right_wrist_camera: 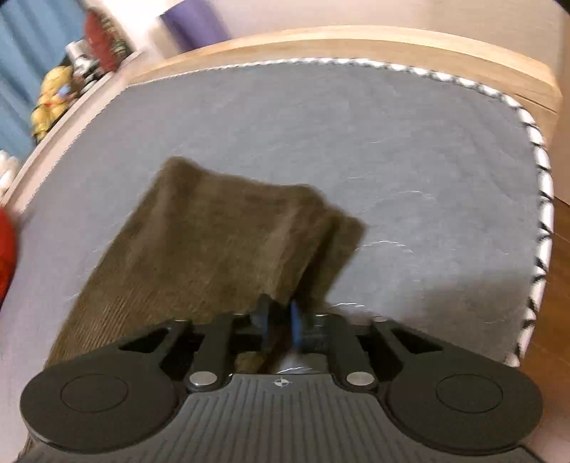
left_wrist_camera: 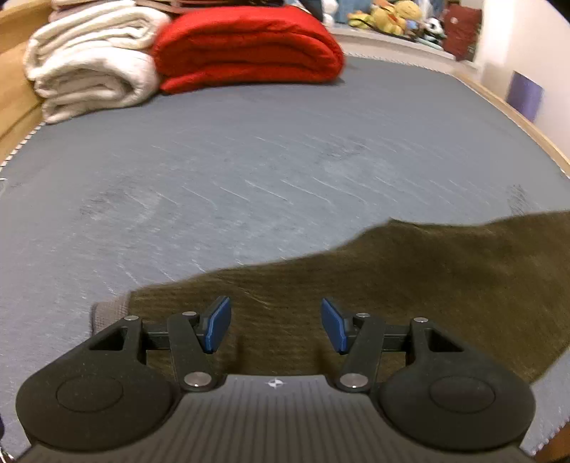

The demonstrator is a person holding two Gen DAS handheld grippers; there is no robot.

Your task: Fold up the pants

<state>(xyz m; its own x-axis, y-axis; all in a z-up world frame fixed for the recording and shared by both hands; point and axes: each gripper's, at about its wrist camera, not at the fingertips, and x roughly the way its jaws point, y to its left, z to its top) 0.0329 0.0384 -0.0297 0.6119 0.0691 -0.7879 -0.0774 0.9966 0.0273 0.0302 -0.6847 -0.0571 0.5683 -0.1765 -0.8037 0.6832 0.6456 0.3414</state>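
Note:
The olive-brown corduroy pants (left_wrist_camera: 409,277) lie on the grey bed cover (left_wrist_camera: 249,171), running from under my left gripper off to the right. My left gripper (left_wrist_camera: 276,320) is open, its blue pads (left_wrist_camera: 217,322) apart just above the pants' near-left end, holding nothing. In the right wrist view the pants (right_wrist_camera: 199,249) stretch away to a folded, lifted far end. My right gripper (right_wrist_camera: 279,320) is shut on the pants' right edge, with cloth pinched between the blue pads (right_wrist_camera: 295,322). That view is blurred.
A folded white blanket (left_wrist_camera: 89,60) and a folded red blanket (left_wrist_camera: 245,46) sit at the bed's far left. Soft toys (left_wrist_camera: 392,16) line a shelf behind. The wooden bed frame (right_wrist_camera: 338,39) and the zigzag-trimmed cover edge (right_wrist_camera: 541,199) bound the bed on the right.

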